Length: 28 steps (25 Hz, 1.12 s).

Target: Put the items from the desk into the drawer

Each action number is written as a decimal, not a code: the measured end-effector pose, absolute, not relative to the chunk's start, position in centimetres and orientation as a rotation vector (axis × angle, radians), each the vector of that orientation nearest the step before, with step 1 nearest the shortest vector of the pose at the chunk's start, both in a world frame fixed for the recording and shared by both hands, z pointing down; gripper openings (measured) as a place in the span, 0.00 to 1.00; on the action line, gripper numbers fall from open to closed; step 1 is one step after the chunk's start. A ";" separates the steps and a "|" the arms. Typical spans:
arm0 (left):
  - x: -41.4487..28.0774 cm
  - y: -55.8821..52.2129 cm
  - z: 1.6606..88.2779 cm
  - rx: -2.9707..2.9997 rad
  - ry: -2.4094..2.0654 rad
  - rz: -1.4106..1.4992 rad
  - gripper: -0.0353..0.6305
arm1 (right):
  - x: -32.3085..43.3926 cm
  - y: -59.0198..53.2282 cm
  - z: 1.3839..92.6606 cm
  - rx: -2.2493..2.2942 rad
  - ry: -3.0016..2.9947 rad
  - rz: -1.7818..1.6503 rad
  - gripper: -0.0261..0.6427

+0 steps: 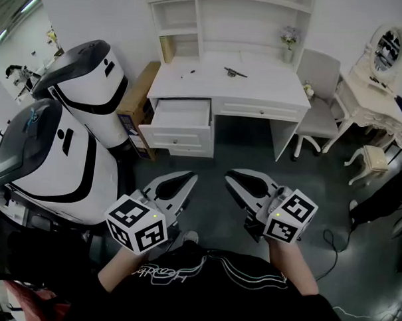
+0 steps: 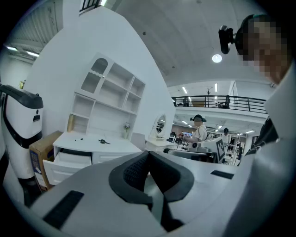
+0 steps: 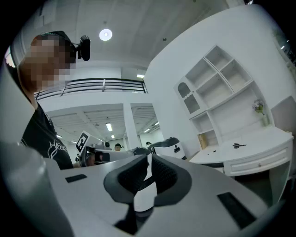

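Observation:
A white desk (image 1: 264, 86) with a hutch stands at the far side of the room. Its left drawer (image 1: 181, 120) is pulled open. On the desktop lie a dark tool (image 1: 235, 73) and a small dark bit (image 1: 191, 72). Both grippers hang low, close to my body and well short of the desk. The left gripper (image 1: 190, 178) is shut with nothing in it, and so is the right gripper (image 1: 232, 176). The left gripper view has its closed tips (image 2: 148, 153) with the desk (image 2: 88, 141) and tool (image 2: 103, 141) far off. The right gripper view has its tips (image 3: 149, 157) and the distant tool (image 3: 238, 145).
Two big white-and-black machines (image 1: 91, 85) (image 1: 48, 156) stand at the left, with a cardboard box (image 1: 137, 97) beside the desk. A white chair (image 1: 317, 95), a vanity table (image 1: 377, 91) and a stool (image 1: 370, 160) fill the right. A flower vase (image 1: 289, 44) sits on the desk.

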State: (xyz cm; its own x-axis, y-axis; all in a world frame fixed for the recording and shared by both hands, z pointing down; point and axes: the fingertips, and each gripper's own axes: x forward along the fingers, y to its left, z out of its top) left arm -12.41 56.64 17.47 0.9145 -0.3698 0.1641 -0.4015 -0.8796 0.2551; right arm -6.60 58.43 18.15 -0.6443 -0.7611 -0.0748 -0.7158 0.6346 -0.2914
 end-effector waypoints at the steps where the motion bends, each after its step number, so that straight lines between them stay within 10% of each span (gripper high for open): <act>1: -12.3 56.6 17.4 2.792 -0.572 0.157 0.08 | -6.7 58.5 18.1 -1.216 2.665 -0.350 0.13; 28: -6.3 35.0 20.1 2.756 -0.455 0.156 0.09 | 0.0 36.8 21.0 -1.320 2.605 -0.500 0.13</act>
